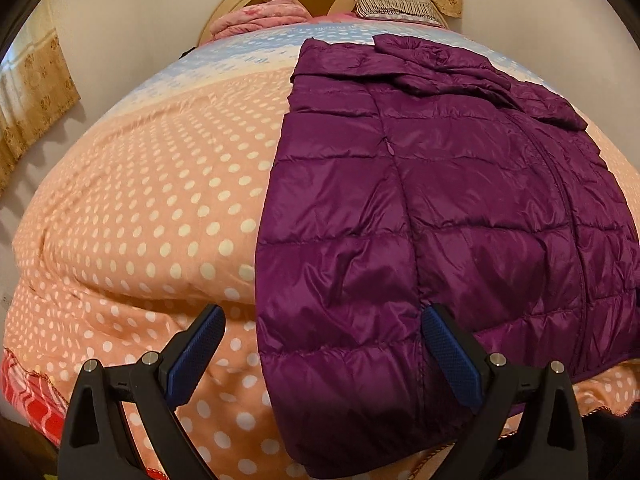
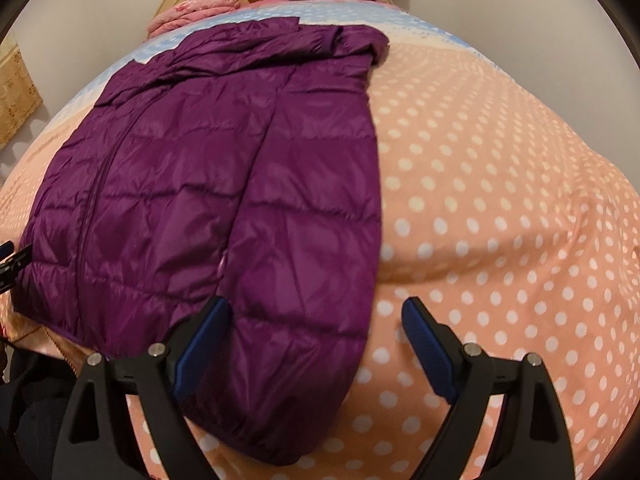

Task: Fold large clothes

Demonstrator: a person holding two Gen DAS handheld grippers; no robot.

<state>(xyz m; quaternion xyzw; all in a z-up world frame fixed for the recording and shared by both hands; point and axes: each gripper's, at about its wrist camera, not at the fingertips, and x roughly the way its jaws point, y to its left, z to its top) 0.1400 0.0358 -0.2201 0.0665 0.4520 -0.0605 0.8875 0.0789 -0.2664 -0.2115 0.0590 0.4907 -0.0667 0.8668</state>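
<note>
Left wrist view: the left gripper point(image 1: 322, 330) hangs over the near edge of the bed point(image 1: 160, 208) with its jaws spread wide and nothing clamped. The purple puffer jacket point(image 1: 440, 208) lies flat on the peach polka-dot blanket point(image 1: 140, 240), filling the frame from about 12 o'clock round to 5 o'clock. Its near sleeve point(image 1: 340, 340) runs down toward 6 o'clock, right between the two blue pads point(image 1: 192, 360) (they aren't pressing on it, just straddling it from above). Up at 12 o'clock there's a round headboard point(image 1: 224, 12), a folded pink blanket point(image 1: 256, 20) and a striped pillow point(image 1: 392, 2). A beige patterned curtain point(image 1: 36, 92) hangs at 9 to 10 o'clock.

Right wrist view: the right gripper point(image 2: 316, 320) is also wide open and holding nothing. Here the jacket point(image 2: 200, 184) takes the left half, from 12 o'clock down to 7 o'clock, zipper running lengthwise. The other sleeve point(image 2: 300, 320) lies along the jacket's right edge and ends around 6 o'clock, near the bed's edge; the left pad sits over it, the right pad over bare blanket point(image 2: 500, 220). A dark bit of the other gripper point(image 2: 12, 264) pokes in at 9 o'clock. The picture is a little blurry.
</note>
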